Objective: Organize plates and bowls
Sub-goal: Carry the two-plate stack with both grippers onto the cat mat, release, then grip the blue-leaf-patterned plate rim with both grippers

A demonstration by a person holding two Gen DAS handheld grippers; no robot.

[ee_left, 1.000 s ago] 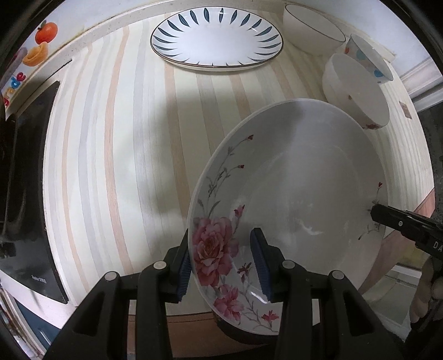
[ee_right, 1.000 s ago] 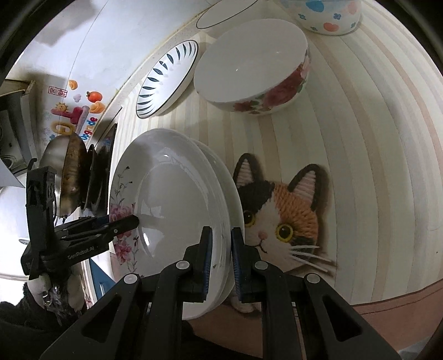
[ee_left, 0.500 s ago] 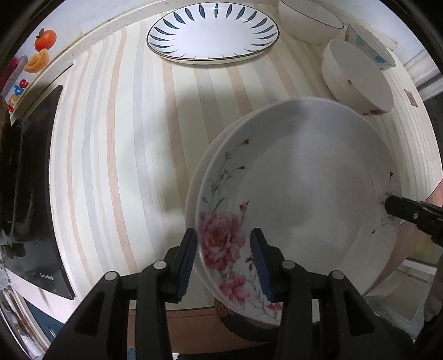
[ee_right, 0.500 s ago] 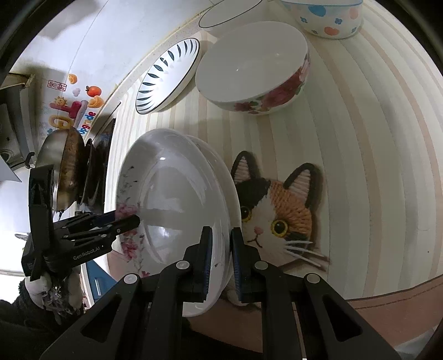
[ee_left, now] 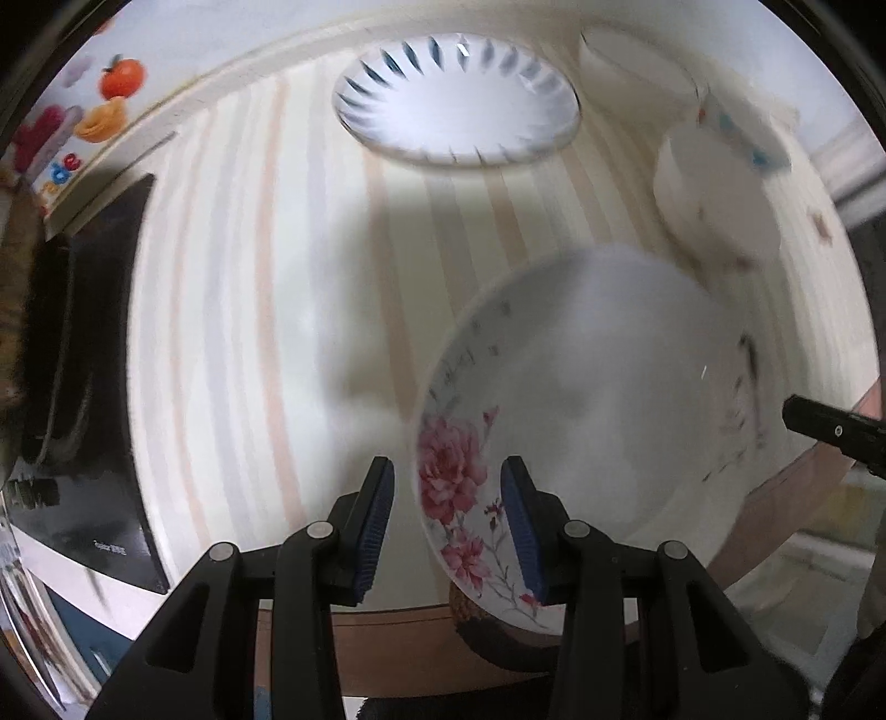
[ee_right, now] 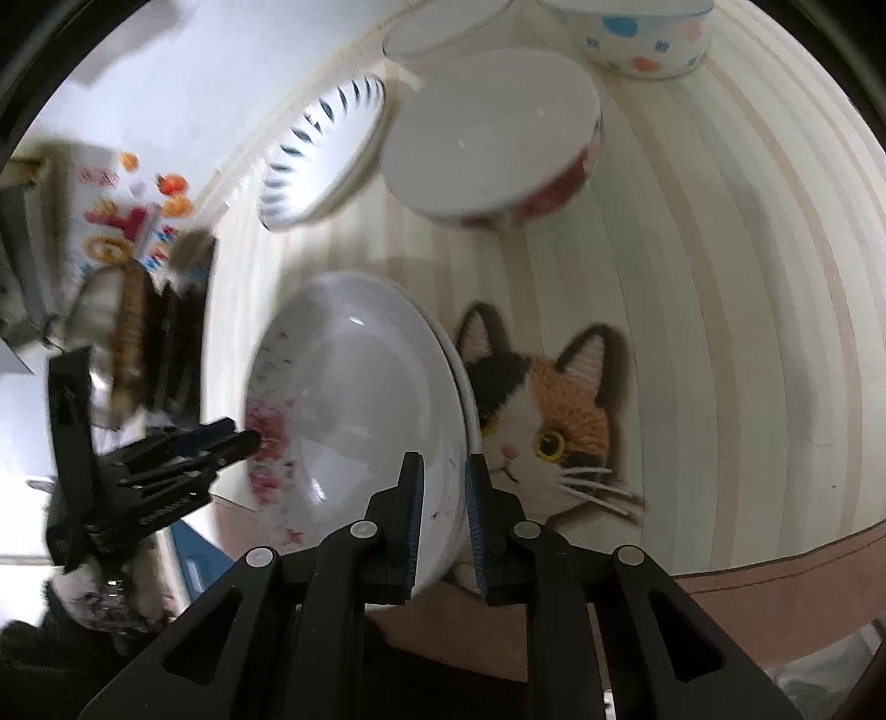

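Note:
A white plate with pink flowers [ee_left: 598, 421] lies on a second white plate on the cat mat; it also shows in the right wrist view [ee_right: 354, 410]. My left gripper [ee_left: 447, 520] is open, its jaws on either side of the plate's flowered rim without pressing it. My right gripper [ee_right: 444, 520] is open a little, its jaws astride the opposite rim of the stacked plates. A blue-leaf plate [ee_left: 457, 99] lies at the back. A floral bowl [ee_right: 493, 149], a dotted bowl [ee_right: 637, 33] and a plain white bowl [ee_left: 637, 61] stand near it.
The striped counter [ee_left: 249, 310] has a black stove top [ee_left: 83, 399] at the left with a pan [ee_right: 119, 327]. The cat mat [ee_right: 548, 415] lies under the plates near the counter's front edge [ee_right: 775, 576]. Fruit stickers mark the back wall.
Both grippers have opened off the plate rims. The left gripper has drawn back and left. The flowered plate has settled onto the lower plate on the mat.

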